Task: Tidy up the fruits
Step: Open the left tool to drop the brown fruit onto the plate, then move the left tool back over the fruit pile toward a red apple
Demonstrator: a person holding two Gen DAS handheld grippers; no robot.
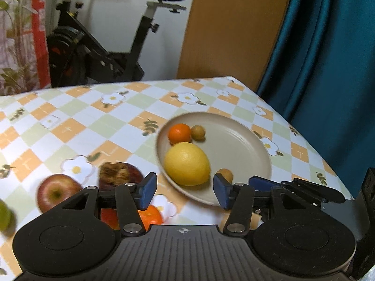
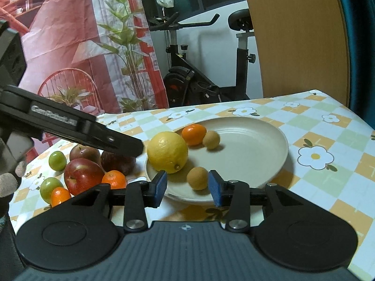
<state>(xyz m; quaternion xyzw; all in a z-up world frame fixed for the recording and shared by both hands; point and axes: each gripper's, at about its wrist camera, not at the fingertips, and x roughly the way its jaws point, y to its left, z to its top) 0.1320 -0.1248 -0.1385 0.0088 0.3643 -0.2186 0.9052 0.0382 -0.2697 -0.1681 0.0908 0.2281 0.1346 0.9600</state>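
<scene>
A beige plate (image 1: pixel 243 145) (image 2: pixel 257 145) holds a yellow lemon (image 1: pixel 186 163) (image 2: pixel 167 152), a small orange (image 1: pixel 179 133) (image 2: pixel 194 135) and two small brown fruits (image 1: pixel 198 132) (image 2: pixel 198 178). My left gripper (image 1: pixel 185 189) is open and empty above the plate's near rim, close to the lemon. My right gripper (image 2: pixel 187 187) is open and empty, with one brown fruit just ahead between its fingers. To the plate's left on the table lie red apples (image 1: pixel 56 192) (image 2: pixel 82 175), small oranges (image 2: pixel 114 179) and green fruits (image 2: pixel 57 160).
The table has a checked flower-print cloth (image 1: pixel 70 126). Its right edge runs close to the plate, with a teal curtain (image 1: pixel 328 46) beyond it. An exercise bike (image 1: pixel 98 46) and a wooden panel (image 1: pixel 234 23) stand behind the table. The left gripper's body (image 2: pixel 70 126) crosses the right wrist view.
</scene>
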